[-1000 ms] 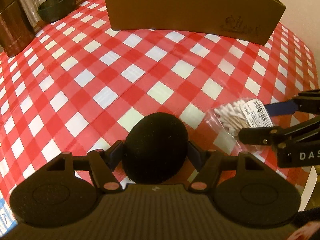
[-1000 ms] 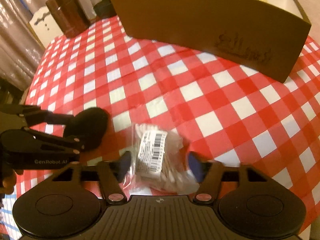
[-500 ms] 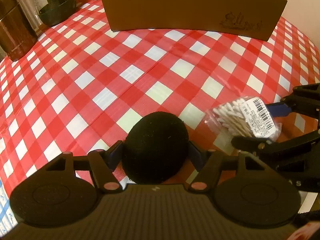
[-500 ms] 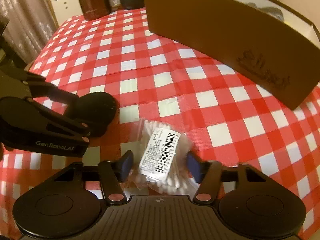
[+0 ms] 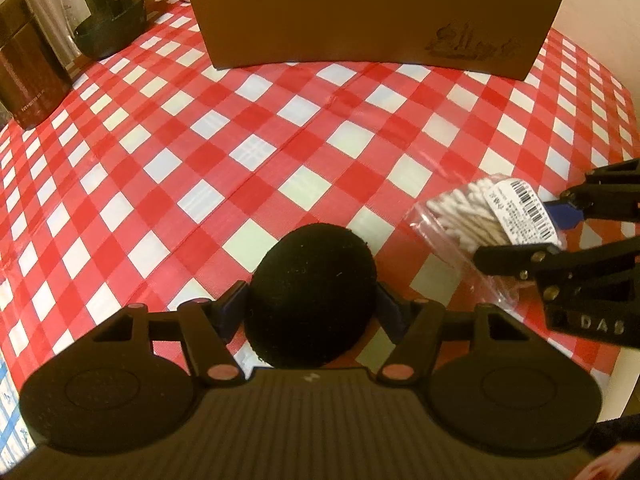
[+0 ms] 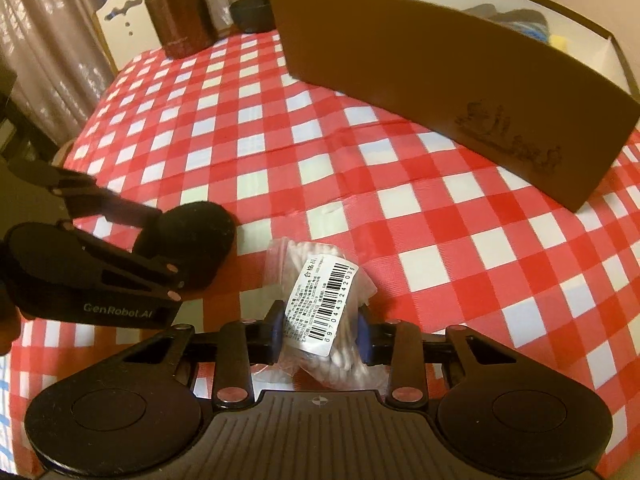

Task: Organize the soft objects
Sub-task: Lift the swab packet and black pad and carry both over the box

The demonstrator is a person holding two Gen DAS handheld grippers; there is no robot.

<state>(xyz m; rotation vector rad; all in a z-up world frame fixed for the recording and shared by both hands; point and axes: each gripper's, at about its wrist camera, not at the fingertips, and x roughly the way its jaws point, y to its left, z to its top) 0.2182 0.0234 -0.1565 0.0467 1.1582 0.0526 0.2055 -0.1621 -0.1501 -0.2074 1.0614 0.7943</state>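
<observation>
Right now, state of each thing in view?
left gripper: shut on black sponge, both pads touching its sides
black sponge: gripped, on the cloth
right gripper: jaws just closing, pads pressing the bag
cotton swab bag: sealed, pinched
brown box: open-topped, upright

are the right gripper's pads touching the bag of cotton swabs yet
Touching. In the right wrist view both blue pads of the right gripper press the sides of the bag of cotton swabs, after its jaws have just been closing on it.
</observation>
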